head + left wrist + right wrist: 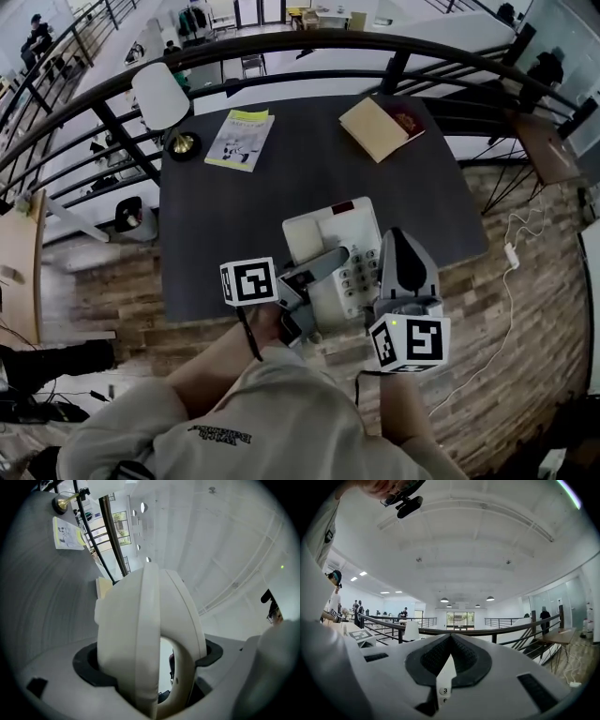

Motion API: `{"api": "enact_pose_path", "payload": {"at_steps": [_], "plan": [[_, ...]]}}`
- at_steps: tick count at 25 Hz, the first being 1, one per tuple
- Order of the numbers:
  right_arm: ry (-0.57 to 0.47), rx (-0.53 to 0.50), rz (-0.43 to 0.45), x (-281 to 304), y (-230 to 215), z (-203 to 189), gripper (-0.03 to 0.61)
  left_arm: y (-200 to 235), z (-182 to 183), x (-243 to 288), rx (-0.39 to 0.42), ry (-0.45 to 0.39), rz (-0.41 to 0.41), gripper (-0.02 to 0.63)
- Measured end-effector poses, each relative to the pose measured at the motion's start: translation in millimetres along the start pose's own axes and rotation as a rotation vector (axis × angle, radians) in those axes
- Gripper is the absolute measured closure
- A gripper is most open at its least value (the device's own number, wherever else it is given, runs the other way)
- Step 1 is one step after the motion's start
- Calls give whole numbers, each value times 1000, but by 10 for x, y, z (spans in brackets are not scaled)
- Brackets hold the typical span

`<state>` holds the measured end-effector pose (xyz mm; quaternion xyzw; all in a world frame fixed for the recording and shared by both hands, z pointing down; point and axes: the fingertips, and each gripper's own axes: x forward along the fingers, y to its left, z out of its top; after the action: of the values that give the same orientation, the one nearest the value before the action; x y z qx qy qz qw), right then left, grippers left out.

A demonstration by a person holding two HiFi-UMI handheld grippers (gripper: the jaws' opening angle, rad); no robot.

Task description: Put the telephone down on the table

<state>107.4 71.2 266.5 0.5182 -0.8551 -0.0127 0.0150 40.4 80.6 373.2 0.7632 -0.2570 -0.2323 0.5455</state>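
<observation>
Our left tool (151, 656) clamps the telephone (330, 242) at the counter's (211, 234) near edge. The right tool (450, 638) is closed and empty, above the keys (445, 691). The telephone is smooth hard plastic, probably light; gripping across its body seems safest.

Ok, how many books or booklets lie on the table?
3: a yellow-white booklet beside the lamp, a tan book at the far right, a dark red one against it.
</observation>
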Motion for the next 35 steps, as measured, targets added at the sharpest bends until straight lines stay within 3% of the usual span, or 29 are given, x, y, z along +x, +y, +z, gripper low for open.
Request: {"api": "enact_pose_path", "payload": {"at_steps": [7,17,35], "plan": [[50,11,19,911,-151,-106,577,393,731,265,-39,-7,43,137],[102,15,44,1968,-144,-43,577,541,1655,513,-75,-8,43,137],[161,51,178,2385,-344,-592,577,1057,1763,729,-105,-82,151,137]]}}
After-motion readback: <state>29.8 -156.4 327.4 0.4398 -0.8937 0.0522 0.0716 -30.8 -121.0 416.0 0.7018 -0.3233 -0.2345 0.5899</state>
